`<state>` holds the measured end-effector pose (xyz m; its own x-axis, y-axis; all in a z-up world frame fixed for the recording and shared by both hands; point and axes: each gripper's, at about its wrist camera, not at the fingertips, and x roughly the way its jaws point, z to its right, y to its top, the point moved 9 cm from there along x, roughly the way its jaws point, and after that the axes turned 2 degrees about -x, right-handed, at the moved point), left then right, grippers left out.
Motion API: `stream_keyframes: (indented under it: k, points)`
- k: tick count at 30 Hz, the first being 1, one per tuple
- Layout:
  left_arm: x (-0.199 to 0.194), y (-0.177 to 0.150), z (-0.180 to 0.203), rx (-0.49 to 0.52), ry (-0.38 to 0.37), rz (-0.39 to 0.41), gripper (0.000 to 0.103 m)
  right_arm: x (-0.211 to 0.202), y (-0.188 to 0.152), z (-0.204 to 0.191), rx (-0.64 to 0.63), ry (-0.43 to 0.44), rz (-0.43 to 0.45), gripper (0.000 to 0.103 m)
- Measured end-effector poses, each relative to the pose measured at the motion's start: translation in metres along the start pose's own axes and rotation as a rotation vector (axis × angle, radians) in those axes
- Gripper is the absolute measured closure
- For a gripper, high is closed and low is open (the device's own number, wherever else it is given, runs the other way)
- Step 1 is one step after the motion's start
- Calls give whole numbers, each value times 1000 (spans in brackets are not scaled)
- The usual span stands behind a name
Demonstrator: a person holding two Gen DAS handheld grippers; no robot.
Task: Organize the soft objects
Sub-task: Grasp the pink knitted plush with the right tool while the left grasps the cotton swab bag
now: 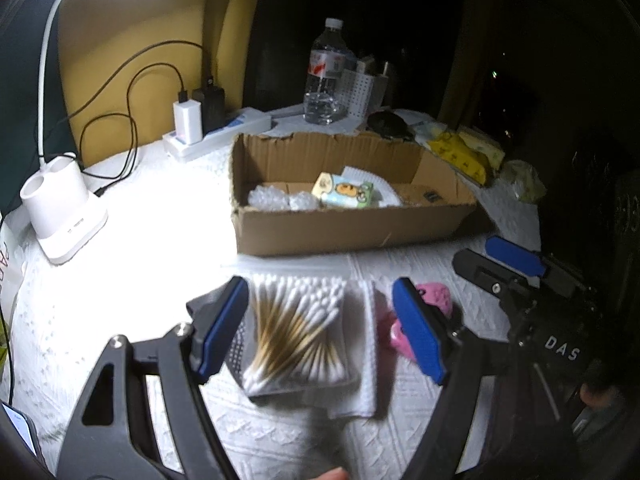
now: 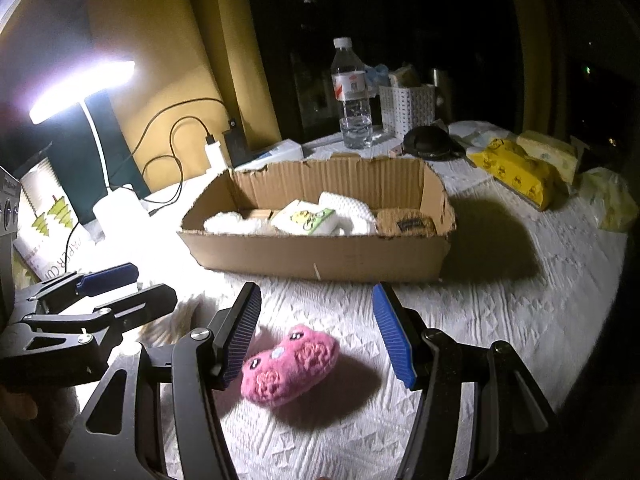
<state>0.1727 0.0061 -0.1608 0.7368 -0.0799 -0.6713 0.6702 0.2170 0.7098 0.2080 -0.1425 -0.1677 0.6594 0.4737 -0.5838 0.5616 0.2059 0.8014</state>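
My left gripper (image 1: 320, 284) hovers open over a clear pack of cotton swabs (image 1: 296, 332), its blue pads on either side of the pack and not pressing it. The pack lies on a folded white cloth (image 1: 370, 360). A pink plush toy (image 2: 288, 364) lies on the white tablecloth between the open pads of my right gripper (image 2: 316, 290), untouched. In the left wrist view the pink plush toy (image 1: 438, 298) is partly hidden behind a finger. Behind stands an open cardboard box (image 2: 320, 252) holding a tissue pack (image 2: 304, 218) and white soft items.
A white lamp base (image 1: 64, 216) and a power strip (image 1: 216, 132) with chargers and cables sit at the back left. A water bottle (image 2: 352, 96), a white basket (image 2: 406, 106), a black object (image 2: 428, 142) and yellow tissue packs (image 2: 516, 172) stand behind and right of the box.
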Motion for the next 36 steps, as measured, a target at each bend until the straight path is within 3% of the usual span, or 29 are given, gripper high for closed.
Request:
stream_keyframes:
  k: [12, 25, 28, 30, 36]
  points:
    - [12, -28, -9, 0, 24, -52, 27, 14, -27, 0, 21, 13, -67, 42]
    - [24, -36, -10, 14, 17, -71, 28, 35, -43, -8, 39, 47, -137, 41]
    - [24, -37, -10, 17, 18, -73, 41, 34, -45, -10, 36, 60, -142, 44]
    - [25, -38, -9, 20, 11, -79, 50, 35, -46, -13, 38, 84, -147, 56]
    - [23, -39, -5, 30, -7, -74, 59, 32, -45, -17, 26, 93, -139, 67]
